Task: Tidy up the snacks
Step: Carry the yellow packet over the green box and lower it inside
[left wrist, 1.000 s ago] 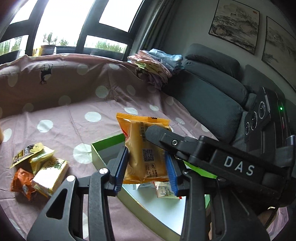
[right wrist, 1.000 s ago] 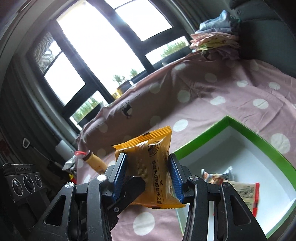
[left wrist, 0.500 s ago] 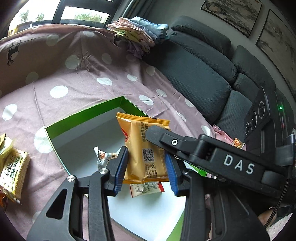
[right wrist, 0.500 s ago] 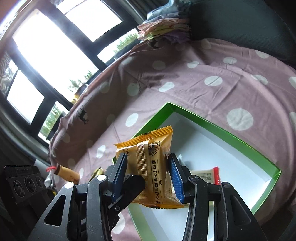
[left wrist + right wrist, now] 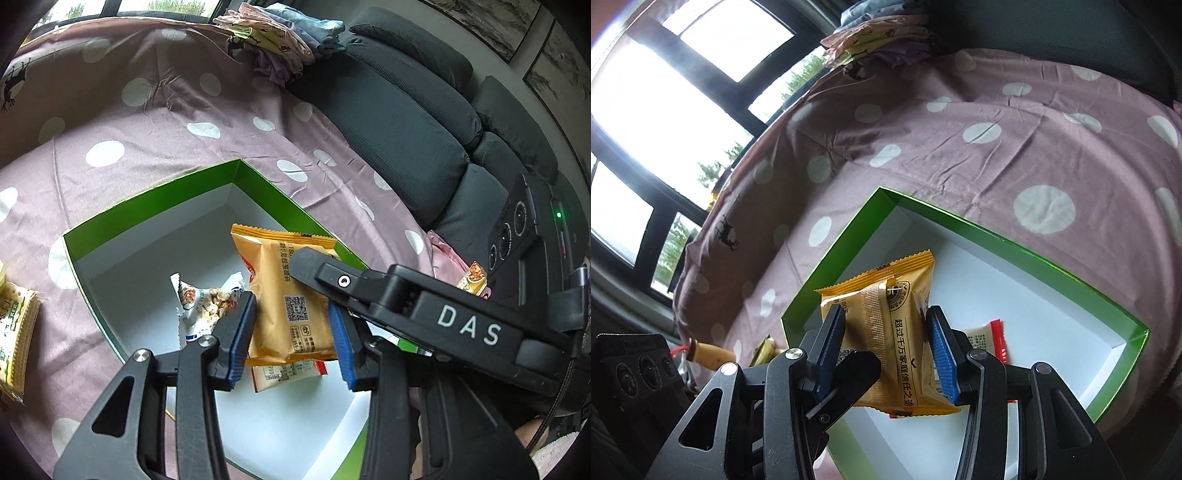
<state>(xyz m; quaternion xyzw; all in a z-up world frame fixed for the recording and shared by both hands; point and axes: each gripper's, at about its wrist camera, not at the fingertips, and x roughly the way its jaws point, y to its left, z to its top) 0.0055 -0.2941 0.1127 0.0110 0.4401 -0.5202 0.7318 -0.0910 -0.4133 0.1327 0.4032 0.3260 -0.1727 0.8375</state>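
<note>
A: Grip status, nearest first?

B: Left gripper (image 5: 291,332) is closed partway on the orange packet (image 5: 288,295), blue pads pressing both side edges. Right gripper (image 5: 886,350) clamps the same packet (image 5: 901,332) from the opposite side. The packet hangs upright between the two tools, above the box interior.

A: Progress?

B: Partial, by my estimate. The green box (image 5: 147,206) with white floor already holds a nut packet (image 5: 207,302) and a red-edged packet (image 5: 284,373), both lying flat just below the held one. This one is over the box but not released.

A: Remaining?

B: Yellow packets (image 5: 18,332) lie on the dotted cloth (image 5: 166,122) left of the box, more small ones (image 5: 764,349) near its corner, one (image 5: 474,277) by the sofa (image 5: 406,122). Those look unsorted.
</note>
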